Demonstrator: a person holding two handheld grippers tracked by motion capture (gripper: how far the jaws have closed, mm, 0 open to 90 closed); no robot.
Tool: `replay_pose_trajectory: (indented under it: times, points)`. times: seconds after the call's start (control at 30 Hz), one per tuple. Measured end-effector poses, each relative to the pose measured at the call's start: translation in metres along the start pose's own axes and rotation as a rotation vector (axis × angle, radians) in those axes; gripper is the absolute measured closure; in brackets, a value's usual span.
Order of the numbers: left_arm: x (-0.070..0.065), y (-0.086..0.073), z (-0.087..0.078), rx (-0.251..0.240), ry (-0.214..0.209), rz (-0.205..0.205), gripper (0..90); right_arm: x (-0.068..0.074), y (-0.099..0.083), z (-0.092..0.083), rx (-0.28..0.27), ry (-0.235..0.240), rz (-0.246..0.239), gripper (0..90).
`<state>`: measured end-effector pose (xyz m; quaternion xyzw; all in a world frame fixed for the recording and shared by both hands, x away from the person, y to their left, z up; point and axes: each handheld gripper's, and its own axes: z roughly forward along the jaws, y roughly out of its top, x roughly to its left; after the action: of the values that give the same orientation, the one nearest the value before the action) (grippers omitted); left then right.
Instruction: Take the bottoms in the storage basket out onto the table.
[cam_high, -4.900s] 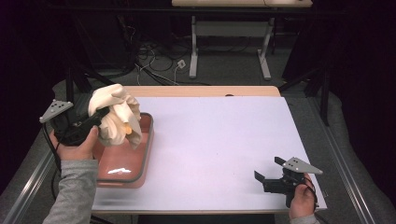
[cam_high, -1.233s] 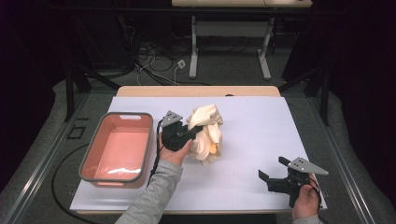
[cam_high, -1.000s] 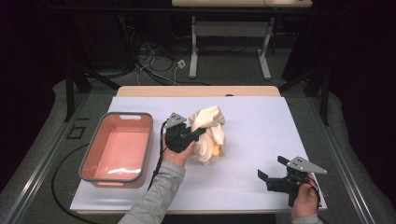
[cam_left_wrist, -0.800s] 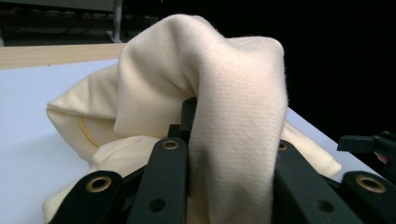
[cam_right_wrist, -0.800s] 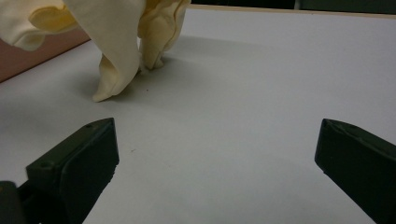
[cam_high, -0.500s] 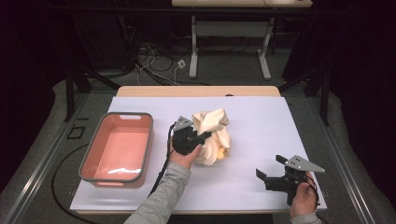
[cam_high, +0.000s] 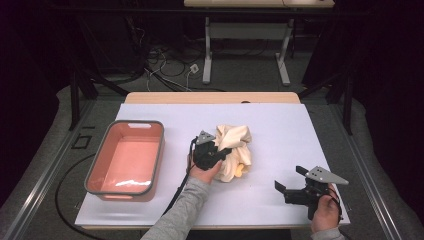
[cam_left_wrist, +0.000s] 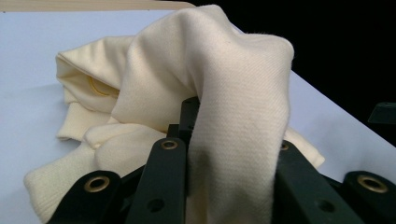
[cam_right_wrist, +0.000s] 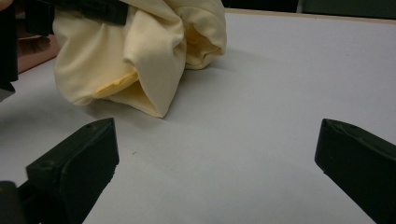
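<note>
A cream cloth (cam_high: 235, 152) is being set down in a crumpled heap near the middle of the white table (cam_high: 280, 130), just to the right of the pink tub (cam_high: 127, 165), which is lying empty. The cloth is being pinched by the left gripper (cam_high: 220, 152), whose jaws are closed tight on a fold that is draped up over them, as is seen in the left gripper view (cam_left_wrist: 233, 116). The right gripper (cam_high: 287, 182) is being held low near the table's front right corner, its jaws spread wide with nothing between them, well apart from the cloth (cam_right_wrist: 140, 56).

The move out of the tub is judged done; letting go, and any spreading or folding, are judged as left. The fingertips of the left gripper are being hidden by the fabric, and what kind of garment it is cannot be told from the bunched folds.
</note>
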<state>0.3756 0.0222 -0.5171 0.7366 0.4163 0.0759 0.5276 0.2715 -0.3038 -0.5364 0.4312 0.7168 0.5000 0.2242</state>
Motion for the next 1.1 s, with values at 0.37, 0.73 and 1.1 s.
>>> replay_pose_trajectory:
  times: [0.37,0.73,1.1]
  points:
    - [0.001,-0.011,0.008,0.027,-0.003,-0.006,76.5,0.001,0.000,0.001,0.001,0.000,-0.004,0.0]
    - [0.002,-0.012,0.007,0.032,-0.015,-0.026,70.5,0.001,0.000,0.002,-0.005,0.006,-0.002,0.0]
    - [-0.001,-0.011,0.006,0.014,-0.036,-0.028,50.7,0.001,-0.001,0.002,0.005,0.001,0.004,0.0]
